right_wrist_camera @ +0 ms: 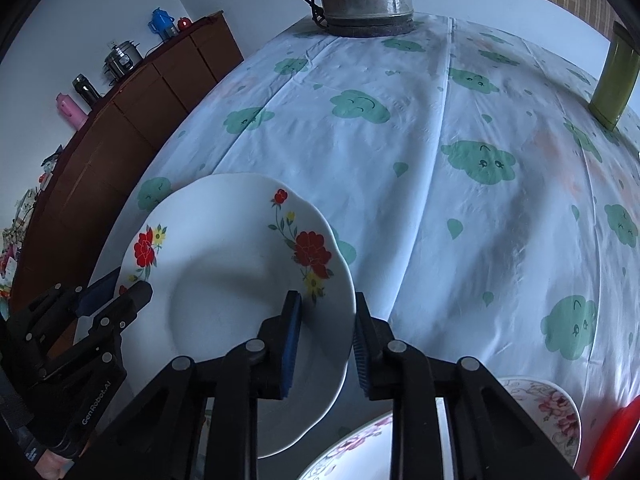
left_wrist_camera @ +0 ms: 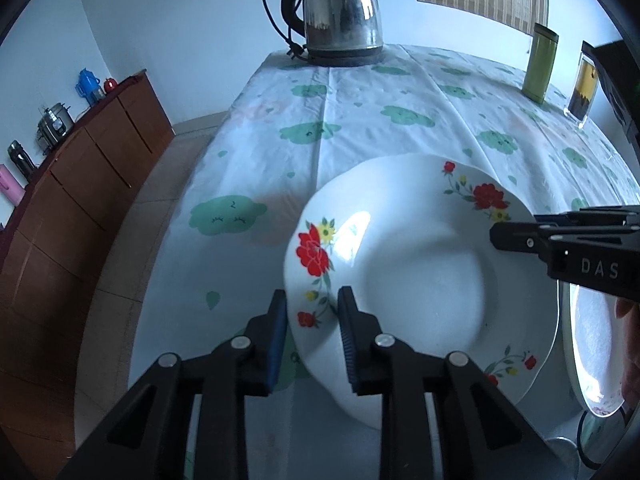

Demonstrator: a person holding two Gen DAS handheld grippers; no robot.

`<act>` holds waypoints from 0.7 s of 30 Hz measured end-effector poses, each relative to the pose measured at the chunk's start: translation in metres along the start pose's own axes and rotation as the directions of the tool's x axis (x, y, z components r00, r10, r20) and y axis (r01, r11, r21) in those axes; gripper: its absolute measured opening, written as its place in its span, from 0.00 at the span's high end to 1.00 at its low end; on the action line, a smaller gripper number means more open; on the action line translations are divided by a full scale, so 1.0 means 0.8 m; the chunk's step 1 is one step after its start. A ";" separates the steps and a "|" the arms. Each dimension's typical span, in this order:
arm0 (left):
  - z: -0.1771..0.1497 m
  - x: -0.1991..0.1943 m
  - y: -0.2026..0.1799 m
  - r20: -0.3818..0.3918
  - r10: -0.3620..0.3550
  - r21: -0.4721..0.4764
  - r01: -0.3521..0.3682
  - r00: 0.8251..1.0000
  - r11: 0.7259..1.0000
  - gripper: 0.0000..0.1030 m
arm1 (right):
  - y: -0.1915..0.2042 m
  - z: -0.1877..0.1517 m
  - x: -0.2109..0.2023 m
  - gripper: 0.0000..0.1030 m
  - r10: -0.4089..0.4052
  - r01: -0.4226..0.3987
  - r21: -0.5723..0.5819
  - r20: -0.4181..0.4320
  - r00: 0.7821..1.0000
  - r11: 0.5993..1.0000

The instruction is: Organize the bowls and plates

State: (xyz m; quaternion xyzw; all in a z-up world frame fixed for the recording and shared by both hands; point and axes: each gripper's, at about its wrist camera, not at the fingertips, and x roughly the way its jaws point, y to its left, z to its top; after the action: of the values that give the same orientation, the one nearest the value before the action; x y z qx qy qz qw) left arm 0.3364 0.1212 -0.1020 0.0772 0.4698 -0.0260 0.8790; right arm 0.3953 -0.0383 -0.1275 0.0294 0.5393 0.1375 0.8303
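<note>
Above the table's (left_wrist_camera: 360, 92) near edge, a flowered plate (left_wrist_camera: 420, 264) hangs level, left gripper (left_wrist_camera: 312, 320) and right gripper (right_wrist_camera: 326, 320) each clamped on opposite rims.

Left gripper (left_wrist_camera: 312, 312) and right gripper (right_wrist_camera: 328, 316), jaws clamped.

**Camera positions: two wrist views**

Left wrist: close above the plate (left_wrist_camera: 420, 276), at its left rim, facing steeply down toward the kettle (left_wrist_camera: 340, 12).
Right wrist: close, at its right rim, same heading.
Shared: plate, kettle, tablecloth (right_wrist_camera: 440, 200), sideboard (left_wrist_camera: 80, 184).
</note>
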 end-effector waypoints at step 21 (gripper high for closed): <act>-0.007 -0.049 0.003 0.052 0.041 -0.022 -0.040 0.998 0.999 0.78 | 0.021 -0.011 -0.046 0.75 0.022 -0.021 -0.026 0.016 1.000 0.999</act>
State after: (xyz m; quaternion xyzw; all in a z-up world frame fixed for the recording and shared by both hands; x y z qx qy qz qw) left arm 0.3102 0.1231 -0.0726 0.0767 0.4451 -0.0053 0.8922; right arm 0.3700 -0.0327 -0.0952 0.0258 0.5301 0.1531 0.8336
